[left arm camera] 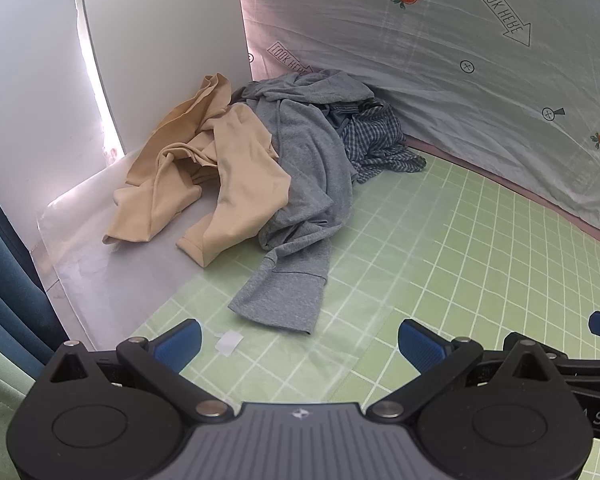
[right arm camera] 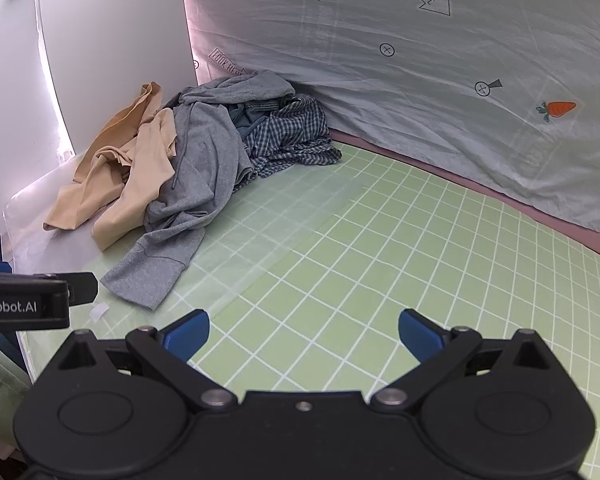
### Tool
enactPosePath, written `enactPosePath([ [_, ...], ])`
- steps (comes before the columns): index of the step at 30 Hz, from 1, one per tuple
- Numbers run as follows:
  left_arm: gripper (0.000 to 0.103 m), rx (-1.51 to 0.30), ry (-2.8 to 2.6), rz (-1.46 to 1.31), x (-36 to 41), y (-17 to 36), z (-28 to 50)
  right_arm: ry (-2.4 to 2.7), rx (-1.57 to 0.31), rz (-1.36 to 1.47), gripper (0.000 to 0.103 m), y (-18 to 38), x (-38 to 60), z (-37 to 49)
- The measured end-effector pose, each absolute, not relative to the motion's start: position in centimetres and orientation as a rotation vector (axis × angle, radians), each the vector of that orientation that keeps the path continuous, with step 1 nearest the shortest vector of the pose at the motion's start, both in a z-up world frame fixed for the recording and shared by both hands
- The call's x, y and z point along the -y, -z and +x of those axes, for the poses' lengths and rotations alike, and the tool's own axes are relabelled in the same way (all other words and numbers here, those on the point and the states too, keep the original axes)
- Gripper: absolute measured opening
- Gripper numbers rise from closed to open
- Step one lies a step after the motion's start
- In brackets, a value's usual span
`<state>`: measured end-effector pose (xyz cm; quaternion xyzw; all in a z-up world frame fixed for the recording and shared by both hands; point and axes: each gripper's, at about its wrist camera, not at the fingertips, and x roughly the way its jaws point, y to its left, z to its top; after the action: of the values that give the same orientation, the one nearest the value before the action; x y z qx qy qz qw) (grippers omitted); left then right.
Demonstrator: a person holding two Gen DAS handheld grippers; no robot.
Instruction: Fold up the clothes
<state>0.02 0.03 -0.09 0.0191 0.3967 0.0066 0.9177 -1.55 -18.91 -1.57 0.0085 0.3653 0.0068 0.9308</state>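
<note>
my left gripper [left arm camera: 298, 342] and right gripper [right arm camera: 304, 332] hung spread wide, empty. the soft grey knitted hoodie [left arm camera: 300, 168] lay crumpled between the beige jersey top [left arm camera: 236, 184] and checked shirt [left arm camera: 376, 140]; limp, light, i'd pinch its near sleeve cuff [left arm camera: 280, 300]

Green grid mat [left arm camera: 440, 248], carrot-print sheet [left arm camera: 440, 60]

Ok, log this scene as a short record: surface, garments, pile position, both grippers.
surface: green grid-lined mat
garments: beige crumpled top; grey knit hoodie; blue checked shirt
pile position: far left corner, against the white carrot-print sheet
nearest to grippers: grey hoodie's sleeve
left gripper: open, empty
right gripper: open, empty
folded: nothing yet
</note>
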Motion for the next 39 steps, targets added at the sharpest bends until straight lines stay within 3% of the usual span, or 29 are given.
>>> enactPosePath([
  [39, 0.103, -0.833, 0.008, 0.051, 0.23, 0.48, 0.57, 0.013, -0.771, 0.043, 0.102, 1.91, 19.48, -1.45],
])
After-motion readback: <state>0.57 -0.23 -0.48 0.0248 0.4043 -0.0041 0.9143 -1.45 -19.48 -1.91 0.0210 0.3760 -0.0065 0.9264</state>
